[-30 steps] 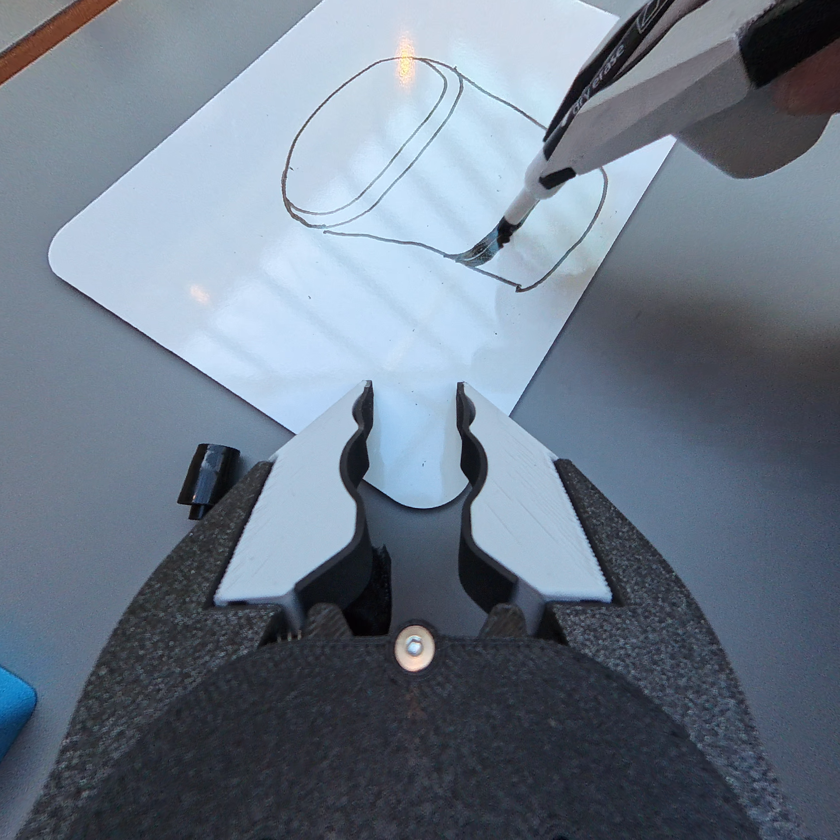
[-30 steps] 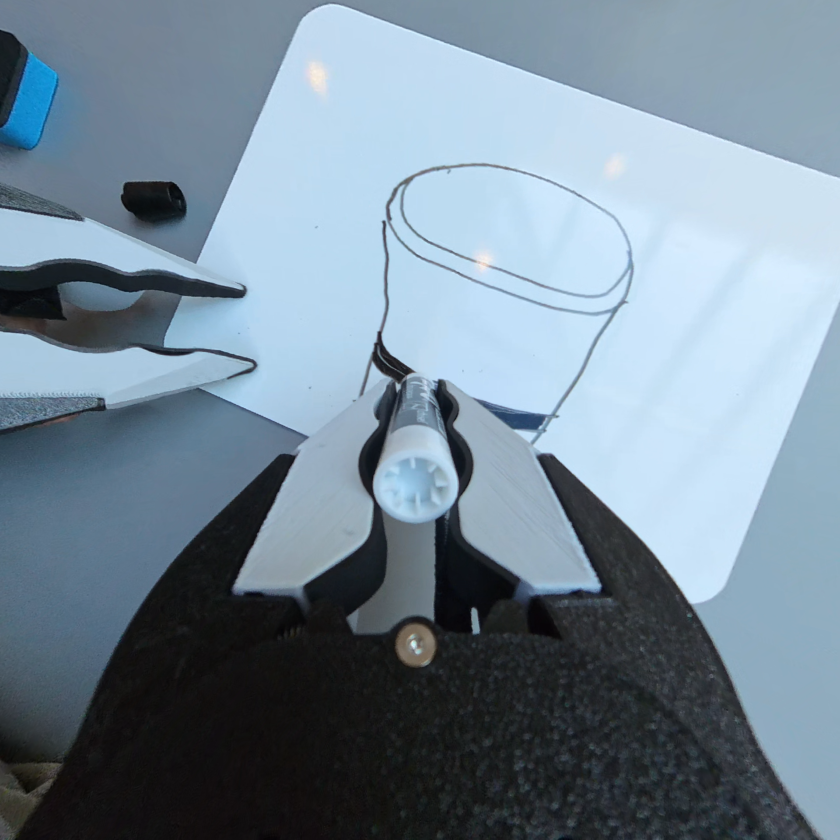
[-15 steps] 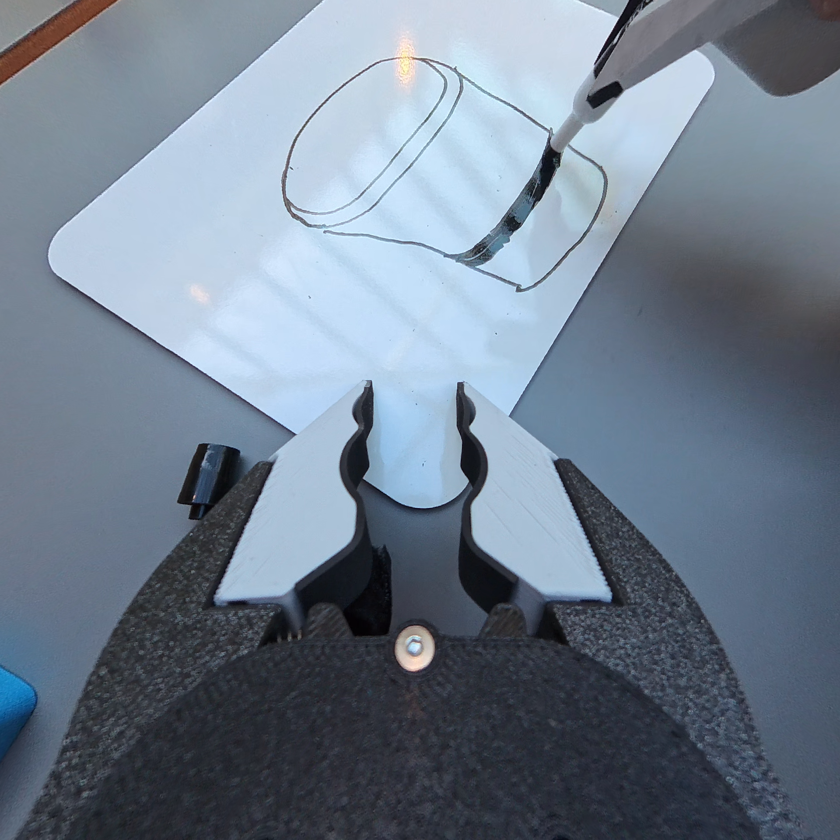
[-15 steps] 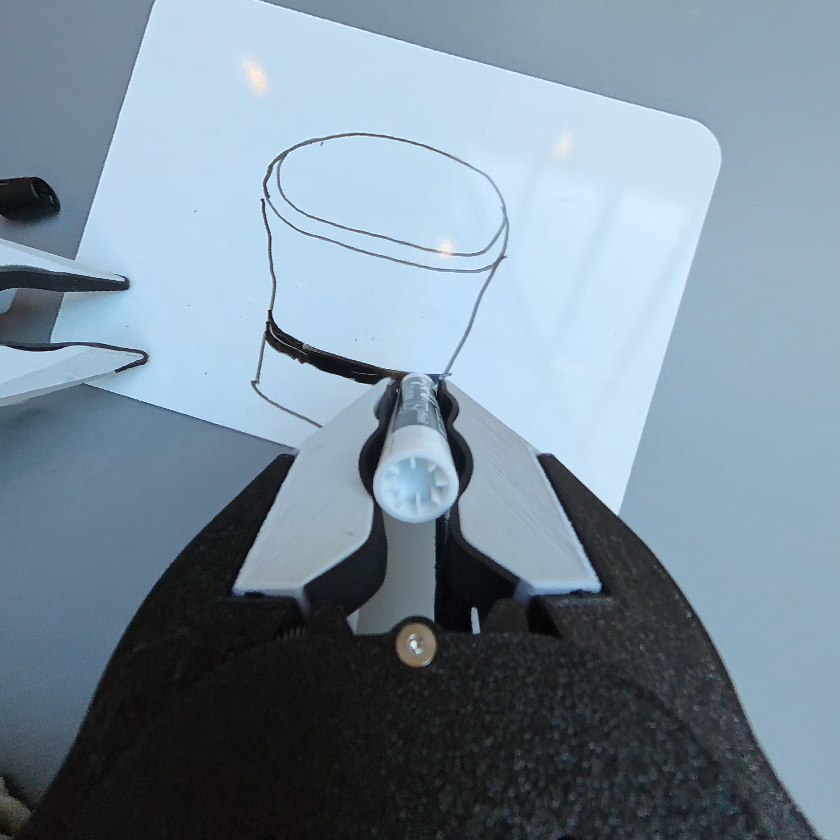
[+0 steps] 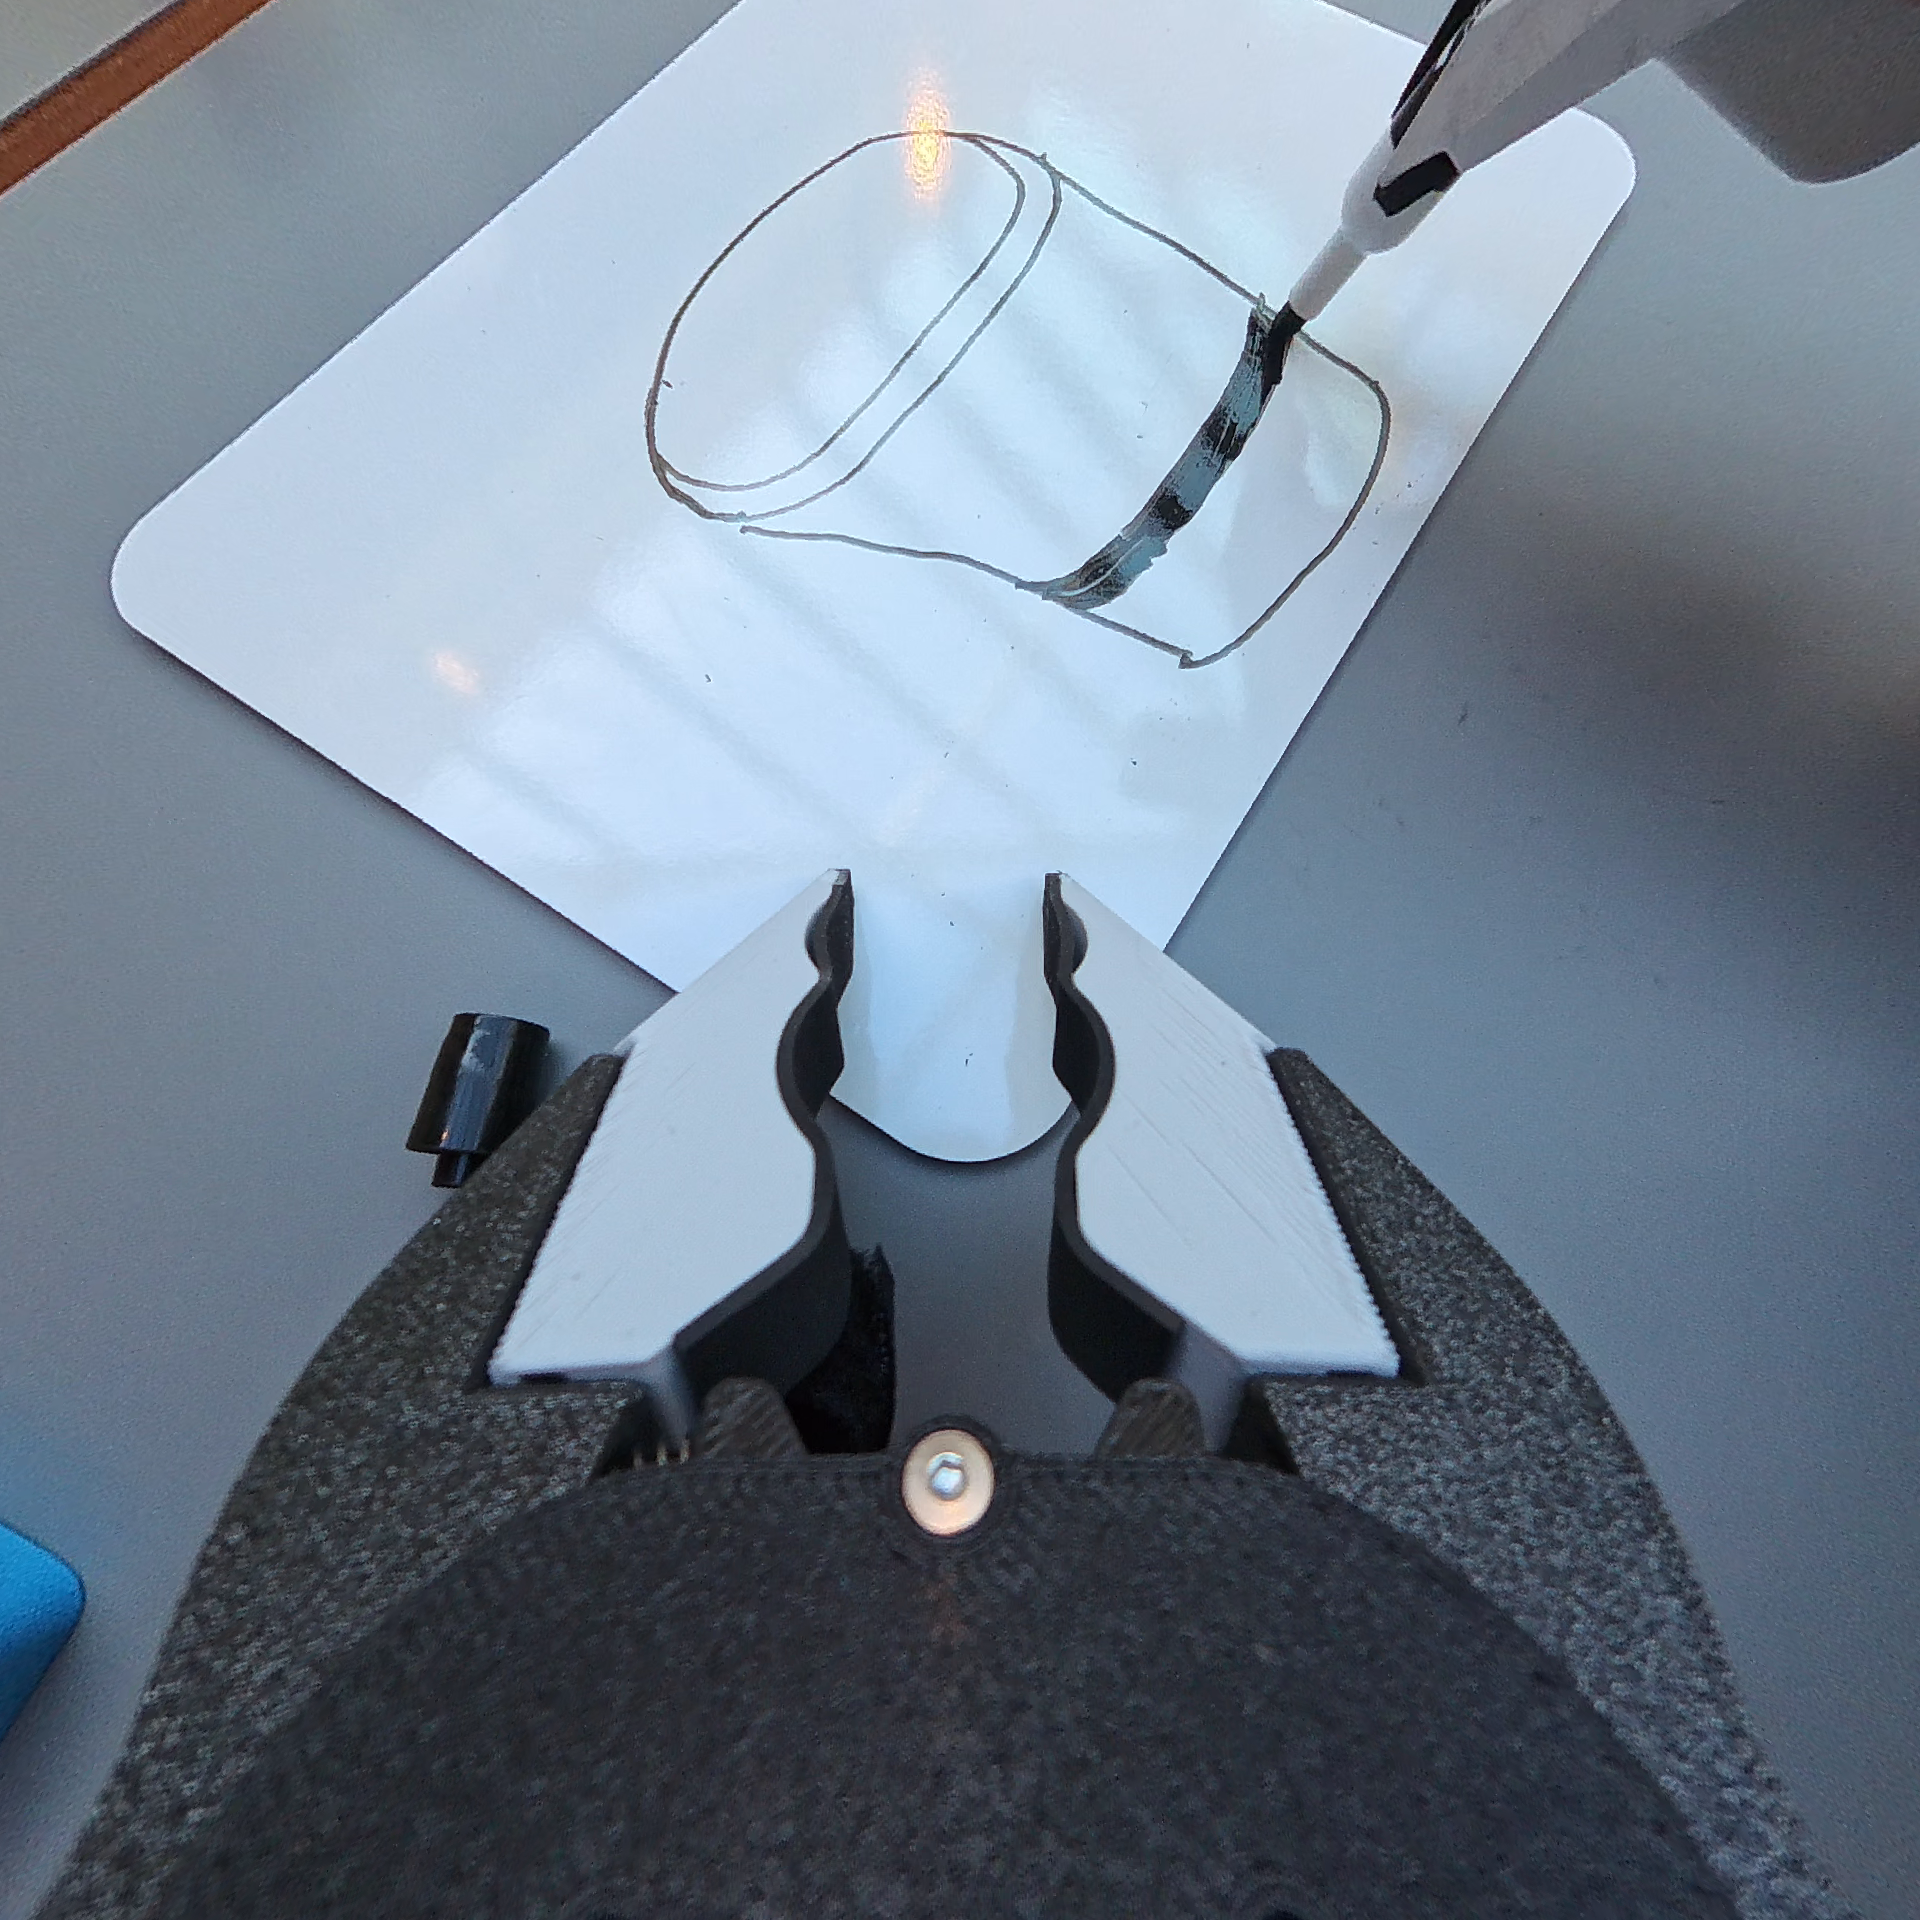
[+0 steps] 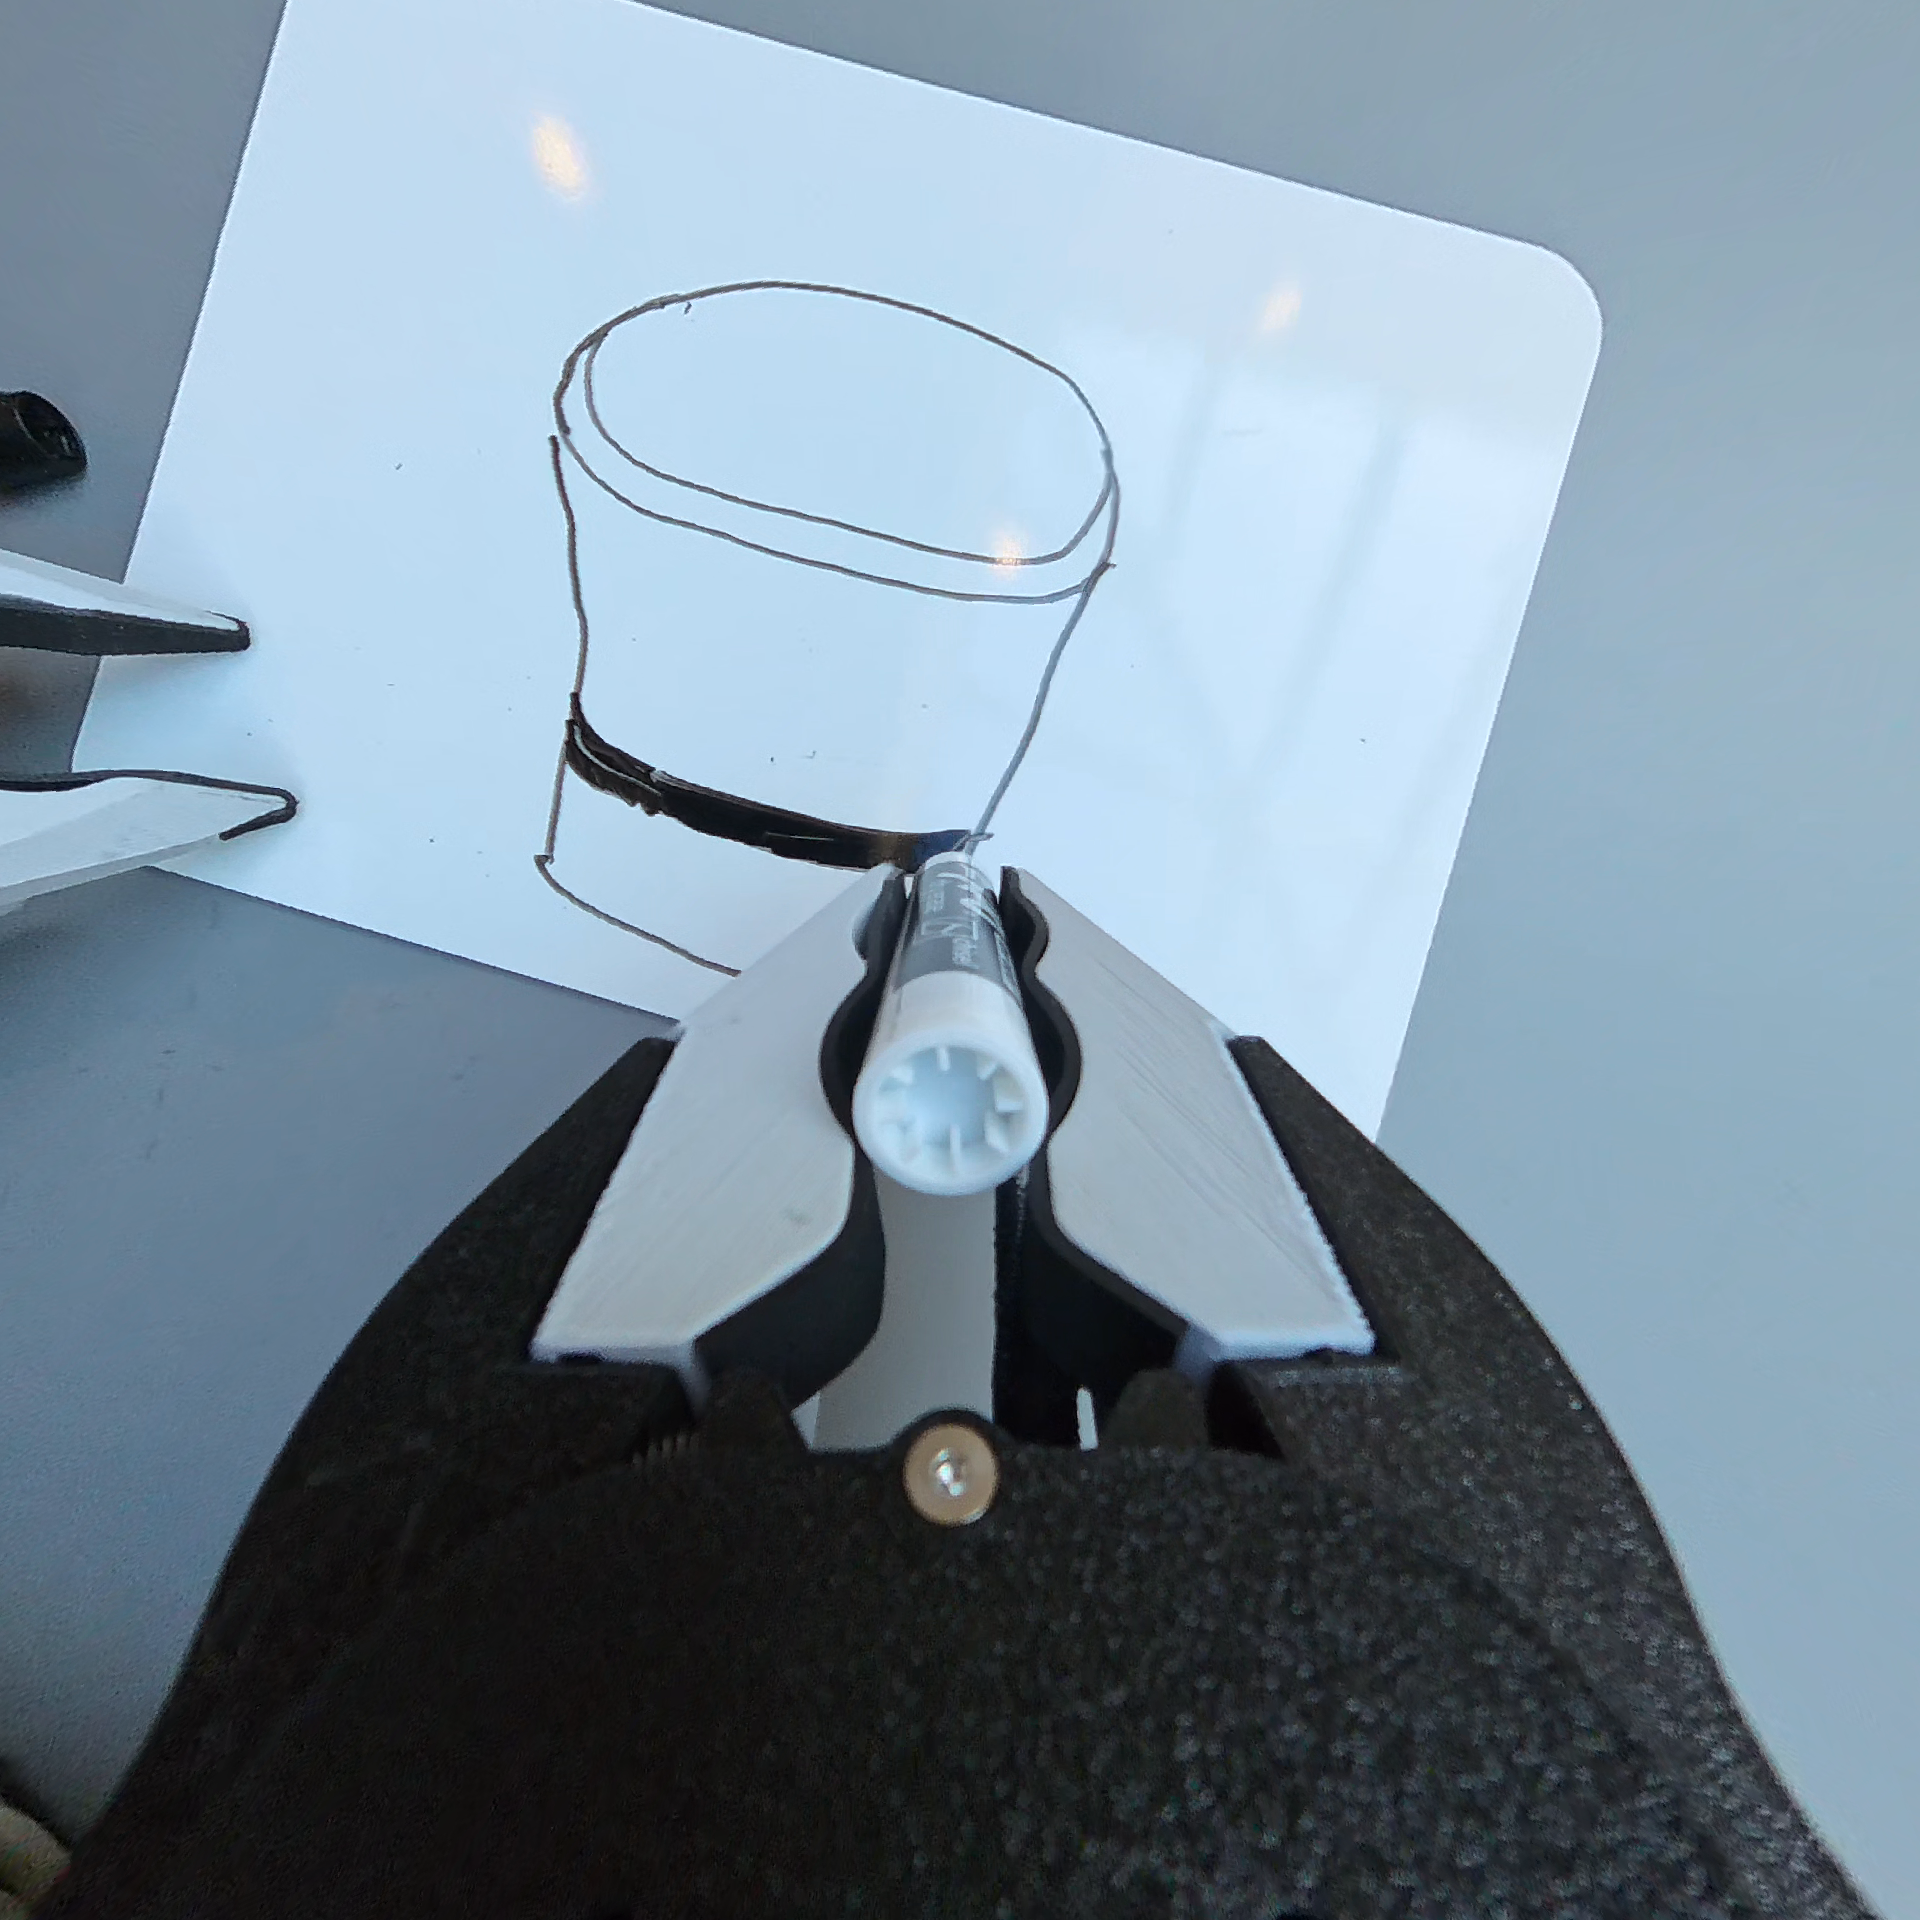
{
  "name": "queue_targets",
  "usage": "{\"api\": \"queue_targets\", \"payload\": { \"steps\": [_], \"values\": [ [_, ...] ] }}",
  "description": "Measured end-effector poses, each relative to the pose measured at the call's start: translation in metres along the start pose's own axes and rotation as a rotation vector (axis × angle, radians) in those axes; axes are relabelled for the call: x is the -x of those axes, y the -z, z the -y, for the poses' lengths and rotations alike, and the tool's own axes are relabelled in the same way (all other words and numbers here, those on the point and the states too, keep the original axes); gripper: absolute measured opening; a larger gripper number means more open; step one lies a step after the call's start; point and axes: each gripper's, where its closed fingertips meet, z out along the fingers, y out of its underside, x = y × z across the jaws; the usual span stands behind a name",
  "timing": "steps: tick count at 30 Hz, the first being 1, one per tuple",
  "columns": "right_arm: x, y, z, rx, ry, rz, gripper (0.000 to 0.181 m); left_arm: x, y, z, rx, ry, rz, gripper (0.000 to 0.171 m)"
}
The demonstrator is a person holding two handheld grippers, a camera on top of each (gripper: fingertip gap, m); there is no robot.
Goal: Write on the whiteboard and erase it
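A white board (image 5: 644,644) lies flat on the grey table (image 5: 1558,1039), also in the right wrist view (image 6: 1299,779). It bears a thin outline drawing of a cup (image 5: 935,343) with a thick black band (image 5: 1195,488) across its lower part. My right gripper (image 6: 948,883) is shut on a white marker (image 6: 951,1049); the marker (image 5: 1351,218) has its tip on the board at the band's far end. My left gripper (image 5: 948,914) is open and empty, its fingertips over the board's near corner. It shows at the left of the right wrist view (image 6: 239,727).
A black marker cap (image 5: 473,1091) lies on the table left of my left gripper; it also shows in the right wrist view (image 6: 36,436). A blue eraser (image 5: 31,1600) sits at the lower left edge. The table's brown edge (image 5: 104,78) runs at the far left.
My right gripper has drawn the marker across the cup, making the thick black band from one side line to the other. My left gripper has stayed still.
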Motion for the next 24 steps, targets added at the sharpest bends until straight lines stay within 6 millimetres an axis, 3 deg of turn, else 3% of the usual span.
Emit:
{"api": "queue_targets", "payload": {
  "steps": [15, 19, 24],
  "values": [
    [-0.002, -0.001, 0.003, 0.009, 0.013, 0.007, 0.018, 0.0, 0.0, 0.0, 0.0, -0.002, 0.001, 0.037],
    [0.003, 0.013, 0.017, -0.117, 0.038, 0.031, 0.018, 0.001, 0.001, -0.001, 0.0, 0.004, -0.003, 0.037],
    [0.004, 0.041, 0.038, -0.461, 0.022, 0.135, 0.018, 0.003, 0.004, -0.002, 0.0, -0.023, 0.034, 0.037]
  ]
}}
